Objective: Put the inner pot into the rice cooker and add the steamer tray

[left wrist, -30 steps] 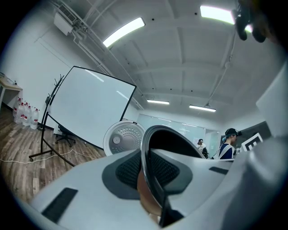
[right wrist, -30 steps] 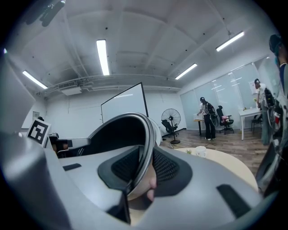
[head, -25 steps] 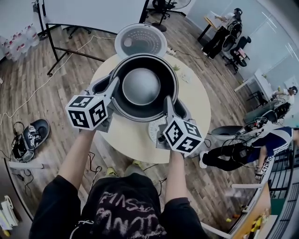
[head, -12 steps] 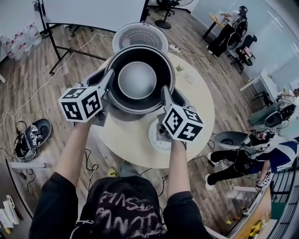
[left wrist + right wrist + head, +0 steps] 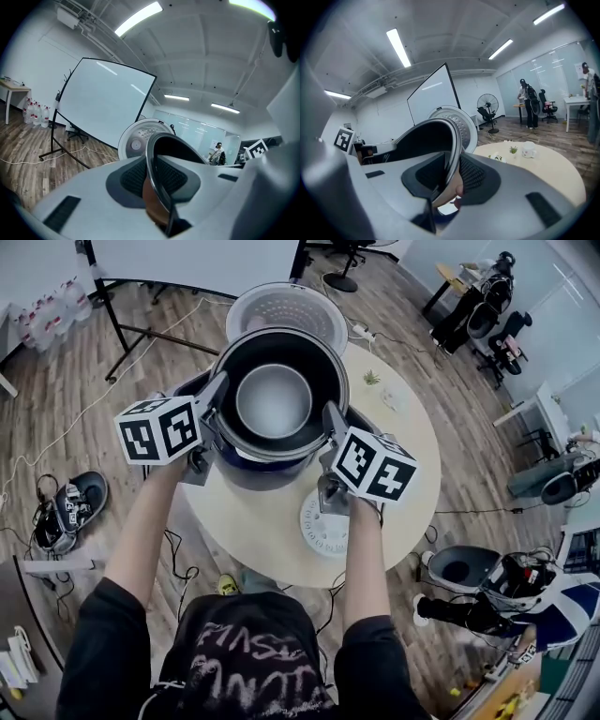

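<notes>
Both grippers carry the inner pot [image 5: 274,401] by its rim, one on each side, in the upper middle of the head view. The left gripper [image 5: 214,397] is clamped on the rim at the pot's left edge, and its own view shows the thin metal lip pinched between its two pads. The right gripper [image 5: 330,420] is closed on the rim at the pot's right edge in the same way. The pot hangs right over the dark body of the rice cooker [image 5: 246,472], whose lid [image 5: 286,307] stands open behind it at the top of the frame. It looks not yet seated, though how deep it sits I cannot tell. The steamer tray [image 5: 319,531], a white perforated disc, lies untouched on the counter [image 5: 403,474] just below the right gripper. What is left, then: lowering the pot home, letting go, and adding the tray
</notes>
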Demonstrator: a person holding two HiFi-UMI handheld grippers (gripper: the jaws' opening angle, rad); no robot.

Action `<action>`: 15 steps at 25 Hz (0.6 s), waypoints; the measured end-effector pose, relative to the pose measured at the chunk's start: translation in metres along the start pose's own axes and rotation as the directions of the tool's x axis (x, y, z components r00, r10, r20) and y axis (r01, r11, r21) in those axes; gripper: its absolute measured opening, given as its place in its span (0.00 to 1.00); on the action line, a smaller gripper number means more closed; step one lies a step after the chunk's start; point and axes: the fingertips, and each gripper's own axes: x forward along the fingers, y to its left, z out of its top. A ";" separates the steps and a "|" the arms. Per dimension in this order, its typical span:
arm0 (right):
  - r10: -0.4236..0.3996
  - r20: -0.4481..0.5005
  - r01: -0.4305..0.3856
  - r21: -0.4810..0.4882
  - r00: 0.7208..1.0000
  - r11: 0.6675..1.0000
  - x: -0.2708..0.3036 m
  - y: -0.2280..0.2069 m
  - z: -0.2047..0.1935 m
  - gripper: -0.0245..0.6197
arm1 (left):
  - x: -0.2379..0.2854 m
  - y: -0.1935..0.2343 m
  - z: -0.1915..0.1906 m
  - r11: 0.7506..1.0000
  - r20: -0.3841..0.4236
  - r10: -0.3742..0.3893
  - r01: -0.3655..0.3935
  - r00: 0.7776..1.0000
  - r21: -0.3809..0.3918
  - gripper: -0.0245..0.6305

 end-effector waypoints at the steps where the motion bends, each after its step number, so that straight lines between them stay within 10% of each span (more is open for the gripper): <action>1: -0.002 -0.015 0.002 0.001 1.000 1.000 0.004 -0.002 0.000 0.20 | 0.004 0.003 -0.003 1.000 -0.017 0.004 -0.004 1.000 -0.009 0.16; 15: 0.018 -0.233 -0.003 0.064 0.972 0.998 0.054 -0.019 -0.039 0.20 | 0.034 0.039 -0.044 0.994 -0.195 0.040 -0.059 0.980 -0.094 0.16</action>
